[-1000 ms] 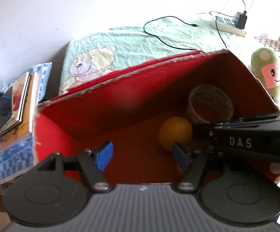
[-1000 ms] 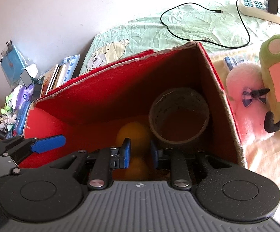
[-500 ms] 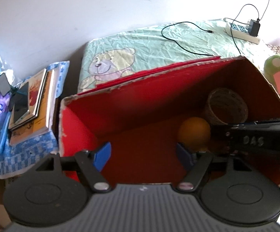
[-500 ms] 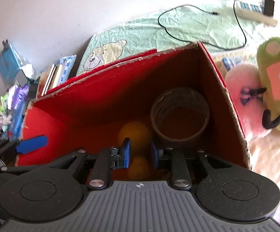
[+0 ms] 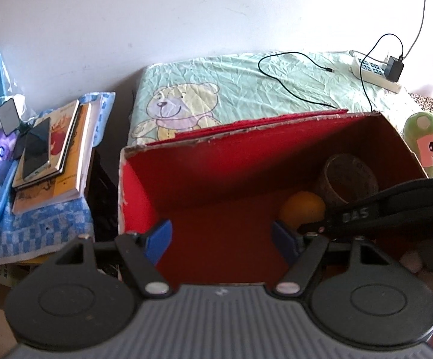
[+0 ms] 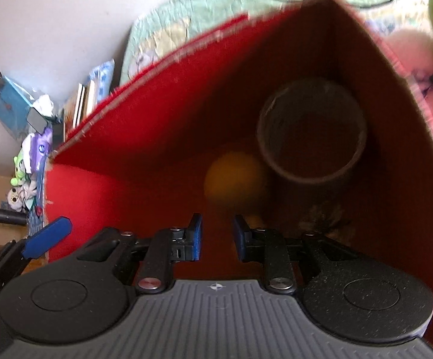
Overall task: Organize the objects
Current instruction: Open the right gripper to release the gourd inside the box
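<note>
1. Left wrist view. The left tool (image 5: 221, 240) sits at lower centre with its blue pads spread wide and nothing between them: released. It hangs over the open red box (image 5: 168, 179), which fills the middle of the frame. Inside, toward the right, lie an orange ball (image 5: 301, 208) and, just beside it against the right wall, a tape roll (image 5: 348, 179). The right tool (image 5: 366, 214) crosses in from the right edge; its black body carries pale letters that read "DAS".
2. Left wrist view, surroundings. A green plush toy (image 5: 424, 143) stands outside the box at the right edge. At upper right a power strip (image 5: 375, 73) lies on a bear-print sheet (image 5: 216, 95). At the left, a phone (image 5: 36, 149) rests on a stack of books (image 5: 57, 161); their cover writing is too small to read.
3. Right wrist view. This view is blurred. The right tool (image 6: 216, 239) at lower centre has its pads slightly parted with nothing held: released. Ahead of it, inside the box, the ball sits at centre and the tape roll at upper right. A blue pad of the left tool shows at lower left. No writing is legible.
4. Progress, as a judgement. At least 2 items are already stowed in the box. The plush toys outside it at the right probably remain to be packed.
</note>
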Demonstrator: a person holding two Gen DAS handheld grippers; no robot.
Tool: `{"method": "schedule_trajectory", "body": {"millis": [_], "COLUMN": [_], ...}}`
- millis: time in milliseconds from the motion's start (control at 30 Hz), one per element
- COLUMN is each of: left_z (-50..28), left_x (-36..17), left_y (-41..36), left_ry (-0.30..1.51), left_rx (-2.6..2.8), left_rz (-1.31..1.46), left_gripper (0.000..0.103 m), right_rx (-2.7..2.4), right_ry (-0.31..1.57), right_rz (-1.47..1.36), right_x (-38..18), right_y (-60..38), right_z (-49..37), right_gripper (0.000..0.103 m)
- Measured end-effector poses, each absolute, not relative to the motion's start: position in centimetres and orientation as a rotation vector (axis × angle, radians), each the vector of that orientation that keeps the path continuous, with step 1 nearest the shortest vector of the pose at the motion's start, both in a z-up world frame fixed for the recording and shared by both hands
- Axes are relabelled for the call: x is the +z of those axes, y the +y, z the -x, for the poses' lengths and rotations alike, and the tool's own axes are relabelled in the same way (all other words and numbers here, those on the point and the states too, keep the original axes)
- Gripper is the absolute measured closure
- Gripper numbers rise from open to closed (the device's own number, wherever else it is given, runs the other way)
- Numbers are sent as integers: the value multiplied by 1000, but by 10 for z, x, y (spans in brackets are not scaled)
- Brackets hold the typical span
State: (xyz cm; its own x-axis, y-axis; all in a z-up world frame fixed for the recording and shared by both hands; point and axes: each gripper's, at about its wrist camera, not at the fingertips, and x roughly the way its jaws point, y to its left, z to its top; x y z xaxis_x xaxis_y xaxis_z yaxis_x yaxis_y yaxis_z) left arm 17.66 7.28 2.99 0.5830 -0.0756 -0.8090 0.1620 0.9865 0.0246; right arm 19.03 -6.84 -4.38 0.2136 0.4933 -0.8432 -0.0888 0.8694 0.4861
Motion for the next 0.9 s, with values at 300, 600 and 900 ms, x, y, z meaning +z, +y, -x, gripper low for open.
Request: {"method": "schedule_trajectory", "body": {"millis": [300, 600, 900], "left_z": [-178, -176, -168], "left_x": [24, 21, 22], "left_y": [72, 59, 44], "left_ry": [961, 962, 959], "left_rx": [-124, -125, -91], "left_rz": [-99, -128, -158], "left_gripper": [27, 22, 21], "right_rx": [345, 393, 439], "right_ry": [1329, 1208, 1073], "right_rz": [-292, -235, -193], "right_x": [-48, -35, -13], "right_y": [-63, -73, -95], "right_z": [-193, -179, -157], "right_gripper": [77, 77, 77]}}
